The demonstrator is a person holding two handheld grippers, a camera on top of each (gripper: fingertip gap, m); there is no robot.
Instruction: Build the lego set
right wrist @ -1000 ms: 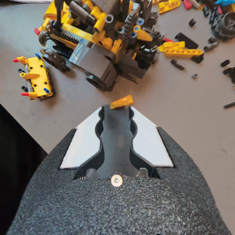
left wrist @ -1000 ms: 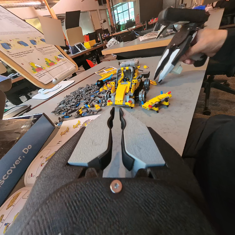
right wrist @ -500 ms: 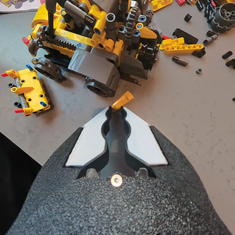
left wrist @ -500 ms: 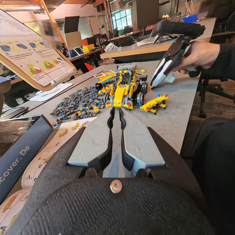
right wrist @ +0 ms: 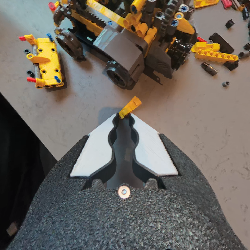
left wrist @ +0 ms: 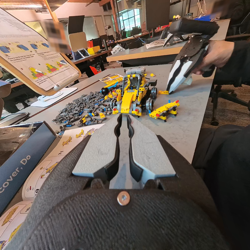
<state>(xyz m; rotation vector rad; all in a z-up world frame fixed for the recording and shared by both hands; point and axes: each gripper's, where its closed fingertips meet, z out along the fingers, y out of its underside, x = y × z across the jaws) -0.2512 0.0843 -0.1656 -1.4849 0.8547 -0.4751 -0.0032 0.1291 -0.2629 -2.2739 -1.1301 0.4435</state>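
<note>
My right gripper (right wrist: 123, 115) is shut on one end of a small yellow piece (right wrist: 129, 106), at table level just beside the yellow and grey vehicle model (right wrist: 121, 40). The piece sticks out forward from the tips. In the left wrist view the right gripper (left wrist: 169, 92), held by a hand, has its tips down on the table with the yellow piece (left wrist: 163, 92) next to the model (left wrist: 133, 100). My left gripper (left wrist: 123, 116) is empty, its jaws almost together, hovering near the model's front. A small yellow sub-assembly (left wrist: 164, 109) lies right of the model and also shows in the right wrist view (right wrist: 44, 63).
A pile of loose grey parts (left wrist: 81, 106) lies left of the model. An open instruction booklet (left wrist: 70, 139) and a blue box (left wrist: 20, 162) are near left. A tilted board with a sheet (left wrist: 33, 60) stands far left. Loose yellow beams (right wrist: 215, 54) lie by the model. The table edge (left wrist: 200, 128) runs along the right. Across from one pair of fingers to the other is roughly 30 centimetres.
The right gripper came down to the table and closed on the small yellow piece, which turned from crosswise to pointing forward. The left gripper hardly moved.
</note>
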